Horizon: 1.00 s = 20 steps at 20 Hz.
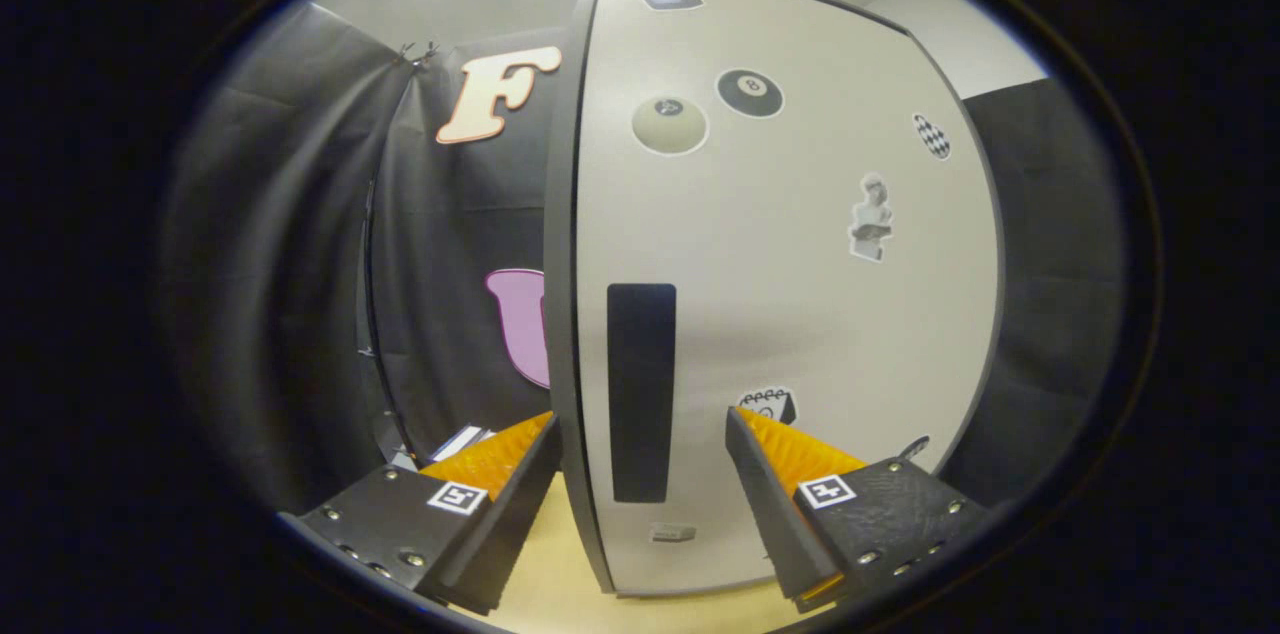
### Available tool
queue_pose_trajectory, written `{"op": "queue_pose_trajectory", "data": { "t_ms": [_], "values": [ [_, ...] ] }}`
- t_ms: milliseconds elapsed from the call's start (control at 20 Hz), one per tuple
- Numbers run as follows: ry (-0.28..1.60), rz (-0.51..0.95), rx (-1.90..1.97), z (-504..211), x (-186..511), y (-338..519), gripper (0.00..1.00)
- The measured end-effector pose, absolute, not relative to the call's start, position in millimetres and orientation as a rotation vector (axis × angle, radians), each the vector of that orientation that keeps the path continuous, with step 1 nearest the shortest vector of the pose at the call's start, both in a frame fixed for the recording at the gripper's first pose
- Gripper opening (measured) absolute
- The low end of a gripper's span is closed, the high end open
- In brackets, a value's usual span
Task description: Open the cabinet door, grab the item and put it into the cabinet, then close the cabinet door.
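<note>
A tall cabinet stands close in front of me, its pale door (780,294) shut and dotted with several stickers. A long dark vertical handle strip (641,392) runs down the door near its left edge. My gripper (645,434) is open, its two fingers spread wide just in front of the door. The handle strip and the door's left edge sit between the fingers. The left fingertip (535,444) lies left of the door's dark side edge, and the right fingertip (745,429) lies over the door face right of the strip. I cannot tell whether either finger touches the door.
The cabinet stands on a light wooden surface (560,554) seen under the fingers. Black cloth walls (300,294) close in on the left and behind the cabinet on the right. A small pale object (462,441) lies low beyond the left finger.
</note>
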<state>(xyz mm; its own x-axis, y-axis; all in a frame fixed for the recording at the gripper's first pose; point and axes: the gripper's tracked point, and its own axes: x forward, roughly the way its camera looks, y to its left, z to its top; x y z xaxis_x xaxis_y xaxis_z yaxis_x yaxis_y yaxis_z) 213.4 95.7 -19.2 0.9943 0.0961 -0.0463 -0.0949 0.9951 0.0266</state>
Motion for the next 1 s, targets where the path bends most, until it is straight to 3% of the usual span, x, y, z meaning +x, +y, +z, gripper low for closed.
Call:
{"op": "queue_pose_trajectory", "data": {
  "t_ms": [50,250,400,450,500,650,700,1000],
  "values": [
    [0.053,0.101,0.030,-20,218,98,0.97],
    [0.059,0.091,0.042,-22,230,97,0.54],
    [0.055,0.090,0.054,-21,227,100,0.31],
    [0.057,0.088,0.061,-21,227,100,0.31],
    [0.053,0.086,0.073,-22,226,100,0.25],
    [0.068,0.097,0.086,-23,222,100,0.25],
    [0.070,0.105,0.094,-22,222,99,0.17],
    [0.076,0.104,0.110,-18,192,93,0.17]
  ]
}}
